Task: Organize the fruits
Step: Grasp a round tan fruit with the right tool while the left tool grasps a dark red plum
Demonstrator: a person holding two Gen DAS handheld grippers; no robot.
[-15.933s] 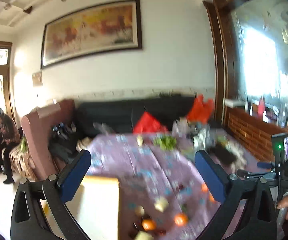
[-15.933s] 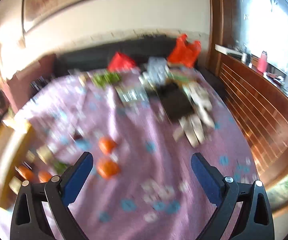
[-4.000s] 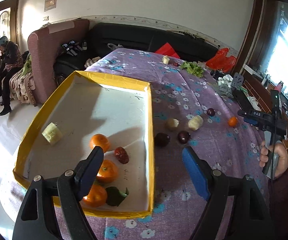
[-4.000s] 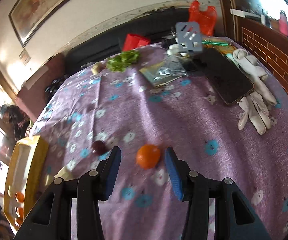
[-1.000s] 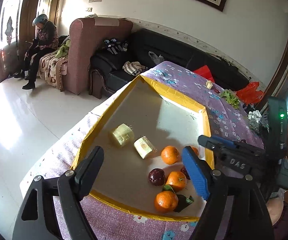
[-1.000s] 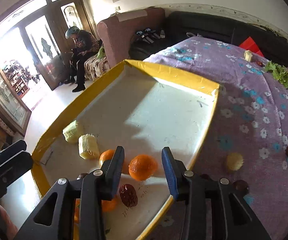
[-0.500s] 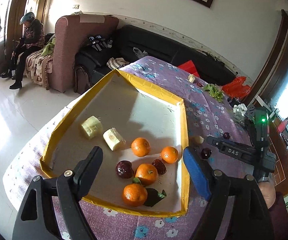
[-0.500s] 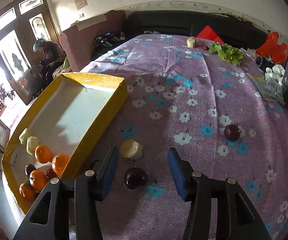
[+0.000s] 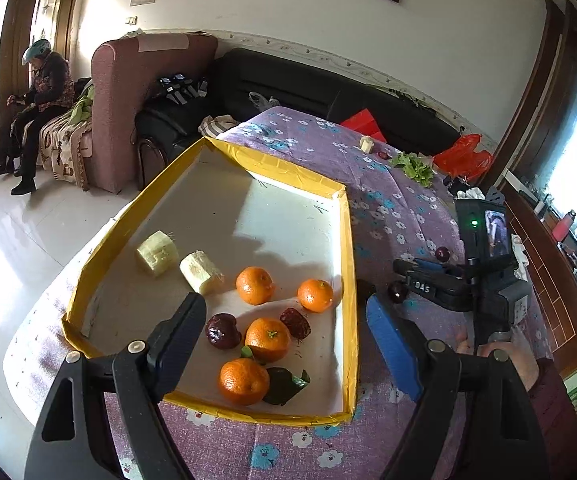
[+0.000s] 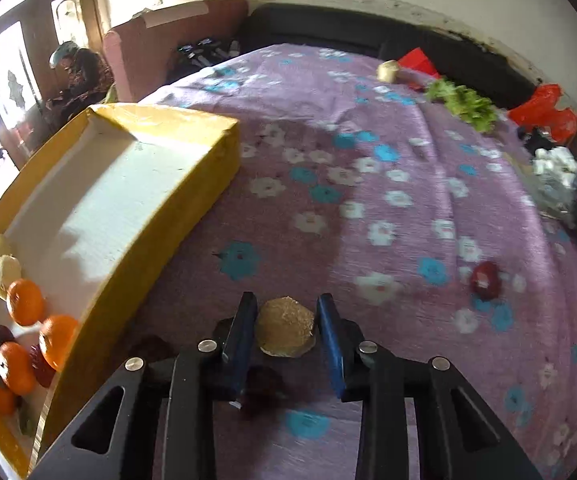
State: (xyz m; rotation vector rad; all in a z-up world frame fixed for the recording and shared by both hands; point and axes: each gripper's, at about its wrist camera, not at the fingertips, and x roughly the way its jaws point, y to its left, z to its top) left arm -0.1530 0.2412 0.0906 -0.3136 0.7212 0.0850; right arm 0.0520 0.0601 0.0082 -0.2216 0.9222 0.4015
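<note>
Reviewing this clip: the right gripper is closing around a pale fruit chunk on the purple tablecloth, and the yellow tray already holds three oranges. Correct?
Not quite: the yellow tray holds four oranges, not three, as the left wrist view shows. The rest stands: the right gripper brackets the pale fruit chunk on the purple tablecloth.

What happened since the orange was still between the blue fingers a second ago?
The right hand-held gripper let go of that orange in the yellow tray, swung out over the purple cloth and closed around a pale yellow fruit piece. The left hand-held gripper stayed open above the tray; the other fruits there stayed put.
</note>
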